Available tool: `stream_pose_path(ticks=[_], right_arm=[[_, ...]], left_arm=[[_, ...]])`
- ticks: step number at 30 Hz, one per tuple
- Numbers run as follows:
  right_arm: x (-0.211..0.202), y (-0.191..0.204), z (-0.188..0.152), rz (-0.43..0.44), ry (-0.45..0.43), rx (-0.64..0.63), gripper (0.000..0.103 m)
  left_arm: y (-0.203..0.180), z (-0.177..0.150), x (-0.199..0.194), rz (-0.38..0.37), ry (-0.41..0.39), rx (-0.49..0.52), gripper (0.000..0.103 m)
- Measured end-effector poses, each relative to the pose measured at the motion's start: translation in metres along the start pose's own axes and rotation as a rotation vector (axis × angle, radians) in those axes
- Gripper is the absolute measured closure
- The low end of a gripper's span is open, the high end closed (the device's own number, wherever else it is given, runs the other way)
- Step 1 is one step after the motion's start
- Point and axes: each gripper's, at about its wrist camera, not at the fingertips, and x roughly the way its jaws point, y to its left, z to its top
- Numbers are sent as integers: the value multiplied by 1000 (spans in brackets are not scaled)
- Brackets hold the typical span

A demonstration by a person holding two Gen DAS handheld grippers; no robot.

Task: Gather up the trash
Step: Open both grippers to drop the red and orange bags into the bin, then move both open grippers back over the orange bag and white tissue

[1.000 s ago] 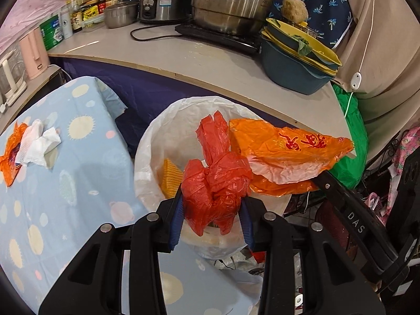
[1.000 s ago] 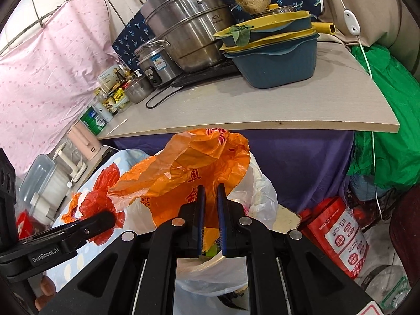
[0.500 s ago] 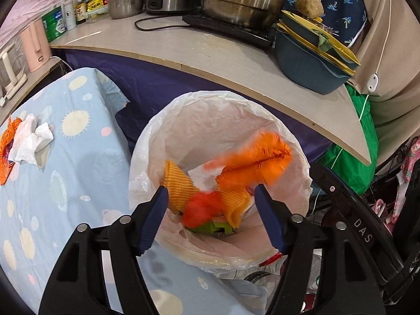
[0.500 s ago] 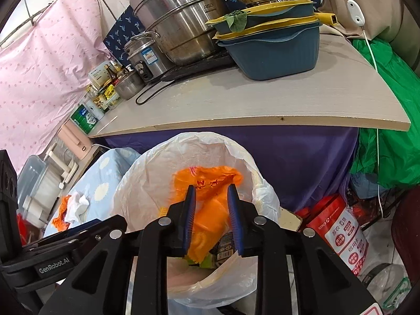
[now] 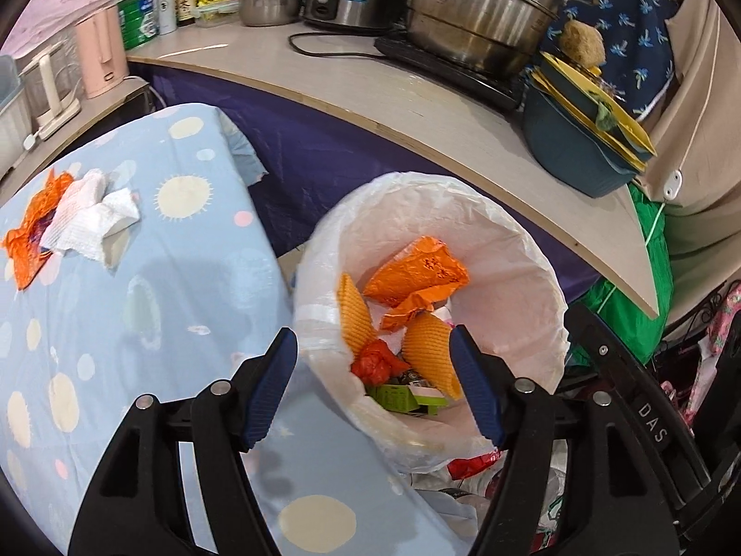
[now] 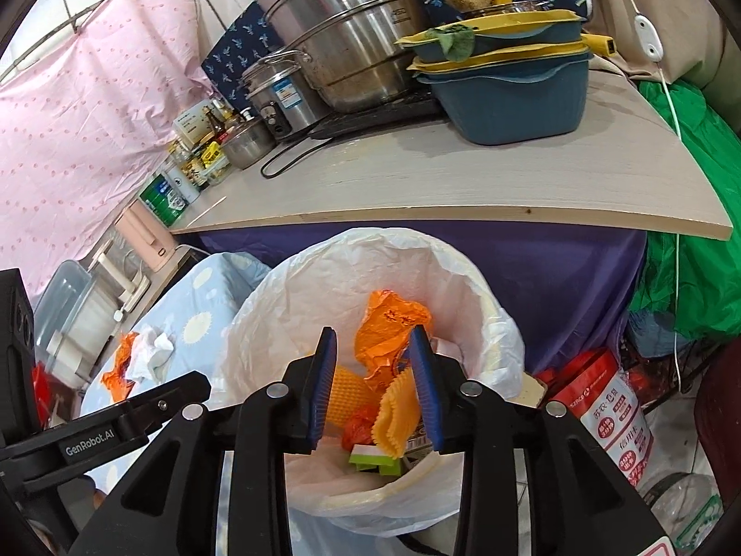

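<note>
The white-lined trash bin (image 5: 523, 250) stood just beyond and below both tools, beside the tabletop with the blue dotted cloth (image 5: 139, 324). Inside it lay an orange plastic bag (image 5: 417, 273), a crumpled red bag (image 5: 377, 361), yellow foam netting (image 5: 430, 352) and a green carton (image 5: 398, 396), all loose and apart from the blue pads.

The left tool (image 5: 373, 389) hung over the near rim of the bin with its jaws spread wide; they had just been opening, and nothing was between them, nothing held.

The right tool (image 6: 375, 384) pointed down into the bin's mouth, its jaws parted to a moderate gap after just opening; through the gap the orange bag (image 6: 389, 324) and foam netting (image 6: 393, 417) showed lying lower in the bin, gripped by neither pad.

Out on the tabletop, well to the left of the left tool, a white crumpled tissue (image 5: 88, 217) lay against an orange wrapper (image 5: 32, 236)
</note>
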Motion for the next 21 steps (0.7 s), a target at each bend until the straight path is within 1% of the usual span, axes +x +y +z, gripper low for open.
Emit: stream_pose_path(ticks=[9,21], right_arm=[[8,55,-14,76,41,-80,69],[41,148,-44,168,131,-191,69]], left_arm=[[53,-4,-27,56,-47,-104,38],[158,-17,-56,157,-86,-274,38]])
